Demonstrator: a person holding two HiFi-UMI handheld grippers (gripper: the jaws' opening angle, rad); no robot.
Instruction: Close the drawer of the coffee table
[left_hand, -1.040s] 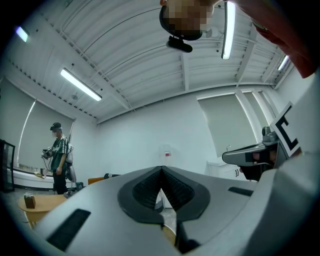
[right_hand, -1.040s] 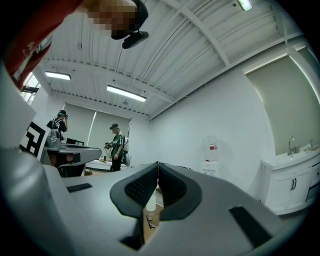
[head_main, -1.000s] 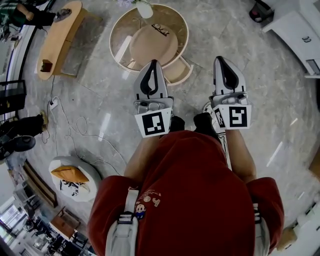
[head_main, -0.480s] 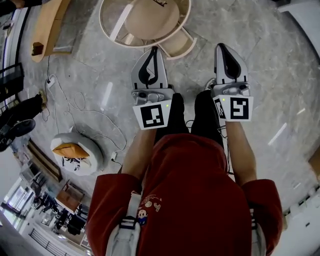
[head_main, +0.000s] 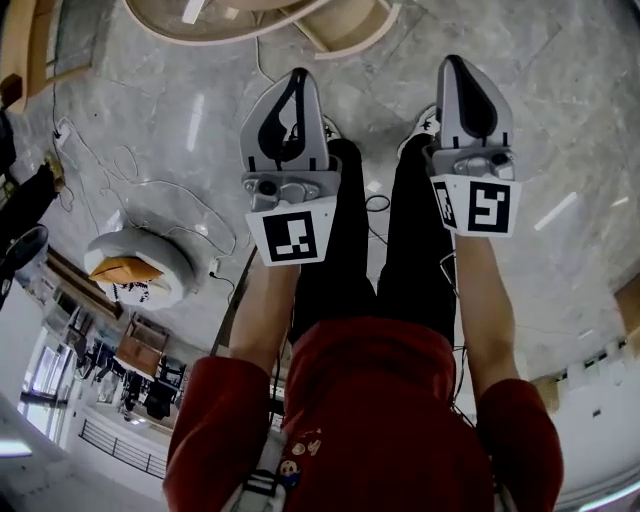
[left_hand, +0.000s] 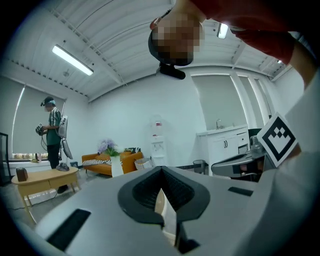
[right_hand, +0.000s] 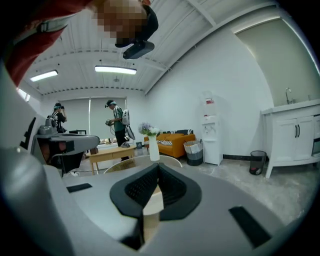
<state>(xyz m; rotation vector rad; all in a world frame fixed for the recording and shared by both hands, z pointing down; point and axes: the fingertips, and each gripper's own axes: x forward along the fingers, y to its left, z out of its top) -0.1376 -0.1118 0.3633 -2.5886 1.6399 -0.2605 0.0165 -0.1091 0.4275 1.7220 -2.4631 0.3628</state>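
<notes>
**Q:** What does the head view show?
**A:** The left gripper (head_main: 297, 78) and the right gripper (head_main: 463, 62) are held side by side above a grey stone floor (head_main: 560, 130), with the person's legs (head_main: 385, 250) between them. The round coffee table (head_main: 230, 38) lies at the top edge. Its drawer (head_main: 350, 25) juts out from the rim, open, well ahead of both grippers and touching neither.

**Q:** And the left gripper view?
**A:** The jaws meet at their tips with nothing held. Beyond them stand a white vase (left_hand: 116, 165) and an orange sofa (left_hand: 102, 161).

**Q:** And the right gripper view?
**A:** The jaws are likewise closed and empty. The table's pale rim and the vase appear just above the tips, and two people (right_hand: 118, 122) stand far behind.
</notes>
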